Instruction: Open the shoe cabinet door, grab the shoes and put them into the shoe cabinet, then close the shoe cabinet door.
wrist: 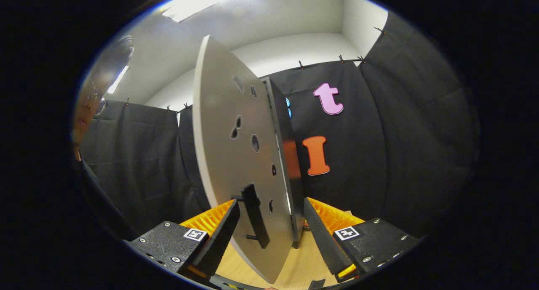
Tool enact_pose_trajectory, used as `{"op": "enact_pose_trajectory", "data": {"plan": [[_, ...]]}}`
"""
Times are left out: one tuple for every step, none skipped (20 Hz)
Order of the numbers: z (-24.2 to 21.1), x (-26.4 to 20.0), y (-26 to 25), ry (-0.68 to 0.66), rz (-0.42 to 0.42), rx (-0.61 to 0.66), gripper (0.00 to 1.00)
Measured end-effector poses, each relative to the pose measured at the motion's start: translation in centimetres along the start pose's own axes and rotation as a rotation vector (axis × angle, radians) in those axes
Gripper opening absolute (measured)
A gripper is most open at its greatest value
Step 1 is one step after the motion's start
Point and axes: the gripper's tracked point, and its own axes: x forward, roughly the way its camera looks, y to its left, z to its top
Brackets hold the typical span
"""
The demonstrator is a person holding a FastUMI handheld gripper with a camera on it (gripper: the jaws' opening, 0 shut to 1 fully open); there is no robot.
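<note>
The shoe cabinet's pale door (227,126) stands swung out toward me, nearly edge-on, with several holes in its face. Its dark bar handle (256,216) sits low on the door, just ahead of my left finger. My gripper (271,216) is open and wide, and the door's lower part with the handle lies between the fingers. The left fingertip (229,218) is close beside the handle; whether it touches, I cannot tell. The right fingertip (311,216) is off the door's far edge. Behind the door shows the cabinet's dark body (283,134).
A light wooden surface (297,264) lies under the door and the fingers. A person (90,109) stands close beside the door, on the left finger's side. The booth's black cloth wall (379,155) hangs behind the cabinet.
</note>
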Motion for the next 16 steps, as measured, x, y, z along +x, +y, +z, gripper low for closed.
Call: {"op": "enact_pose_trajectory", "data": {"plan": [[-0.3, 0.7, -0.4, 0.006, 0.017, 0.037, 0.95], [-0.4, 1.1, -0.9, 0.005, 0.044, 0.067, 0.95], [-0.8, 1.2, -1.1, 0.014, 0.084, 0.089, 0.95], [-1.6, 1.6, -1.6, 0.033, 0.096, 0.114, 0.94], [-2.2, 2.3, -2.0, 0.053, 0.097, 0.145, 0.94], [-2.8, 2.7, -1.7, 0.066, 0.122, 0.174, 0.94], [-2.9, 3.1, -1.4, 0.068, 0.159, 0.200, 0.94], [-2.9, 3.1, -0.5, 0.069, 0.209, 0.215, 0.94], [-2.9, 3.3, 0.0, 0.062, 0.230, 0.207, 0.94], [-2.8, 3.2, 0.4, 0.054, 0.243, 0.188, 0.94], [-2.6, 3.0, 0.3, 0.053, 0.248, 0.180, 0.93], [-2.6, 3.0, 0.5, 0.056, 0.255, 0.176, 0.93], [-2.7, 3.1, 0.6, 0.057, 0.263, 0.169, 0.93], [-2.6, 3.0, 1.0, 0.058, 0.274, 0.161, 0.93], [-2.5, 3.2, 1.3, 0.059, 0.281, 0.159, 0.93], [-2.8, 3.2, 1.5, 0.068, 0.284, 0.158, 0.93]]}}
